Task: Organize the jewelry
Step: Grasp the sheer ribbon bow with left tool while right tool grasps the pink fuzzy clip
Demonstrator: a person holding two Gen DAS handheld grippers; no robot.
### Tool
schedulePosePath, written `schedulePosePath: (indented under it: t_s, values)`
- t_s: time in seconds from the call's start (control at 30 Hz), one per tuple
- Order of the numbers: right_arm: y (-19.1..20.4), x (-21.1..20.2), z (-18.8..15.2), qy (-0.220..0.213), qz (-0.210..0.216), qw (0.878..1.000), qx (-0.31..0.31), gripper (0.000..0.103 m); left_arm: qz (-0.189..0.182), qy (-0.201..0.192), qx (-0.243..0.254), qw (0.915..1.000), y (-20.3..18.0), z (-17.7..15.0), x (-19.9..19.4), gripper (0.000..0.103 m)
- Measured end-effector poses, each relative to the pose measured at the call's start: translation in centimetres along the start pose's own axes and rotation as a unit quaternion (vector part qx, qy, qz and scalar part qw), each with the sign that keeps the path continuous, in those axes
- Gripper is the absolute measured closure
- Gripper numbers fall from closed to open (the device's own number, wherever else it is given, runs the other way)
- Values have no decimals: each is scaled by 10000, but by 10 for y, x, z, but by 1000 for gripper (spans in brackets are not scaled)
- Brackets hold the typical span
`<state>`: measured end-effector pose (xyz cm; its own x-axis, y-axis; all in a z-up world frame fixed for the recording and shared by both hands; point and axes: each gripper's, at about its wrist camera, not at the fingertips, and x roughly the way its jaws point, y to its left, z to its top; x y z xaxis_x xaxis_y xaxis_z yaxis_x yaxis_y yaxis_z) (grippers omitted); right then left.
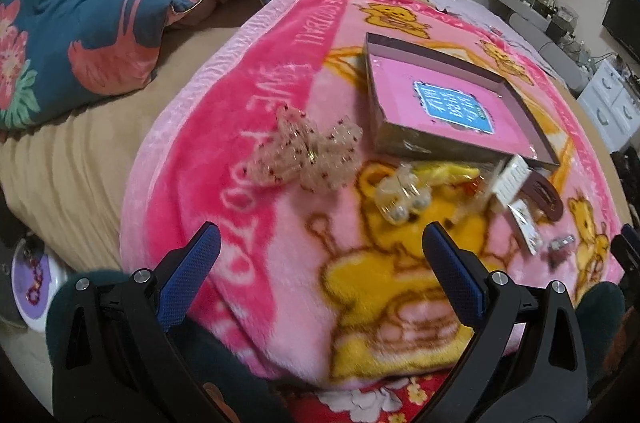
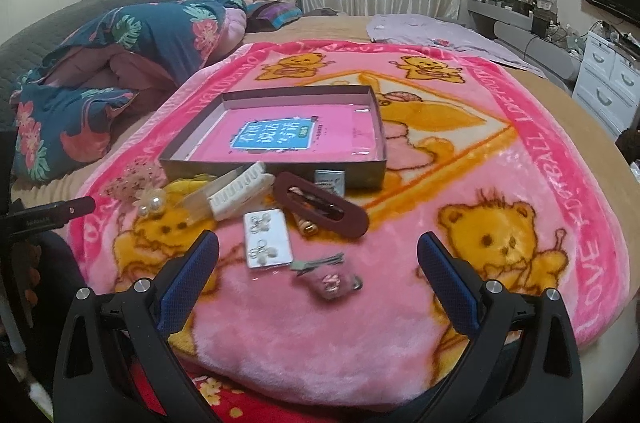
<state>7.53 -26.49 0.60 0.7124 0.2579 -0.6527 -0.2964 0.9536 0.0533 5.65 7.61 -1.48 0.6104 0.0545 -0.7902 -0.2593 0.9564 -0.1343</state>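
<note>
Several light, small pieces lying mid-frame on the pink blanket (image 2: 320, 343), just below the empty box (image 2: 276, 135): stiff maroon hair clip (image 2: 320, 209), best pinched across 1 long side; thin earring card (image 2: 267, 238), probably slippery, taken by its edge. Both right gripper (image 2: 318, 271) and left gripper (image 1: 320, 263) spread wide, grasping nothing.

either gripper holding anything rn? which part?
Nothing held. Left gripper and right gripper are both open and empty above the blanket.
</note>
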Motion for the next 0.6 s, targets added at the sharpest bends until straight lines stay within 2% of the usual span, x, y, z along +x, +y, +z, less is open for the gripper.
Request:
schedulePosePath:
  t_s: [0.2,0.3,0.37,0.6]
  values:
    - [-25,15,-6,229,-213,9994,152,4,49,195,-3,9998,1,21,29,8]
    - [-34,22,-13,409,-159,9988,203,4,37,286,-51,9996,0,31,43,8]
    - [-32,26,-17,538,-63,9984,175,4,53,388,-99,9992,1,35,53,8]
    - [-15,52,-29,1012,120,9945,-221,5,-236,736,-391,9962,18,47,84,8]
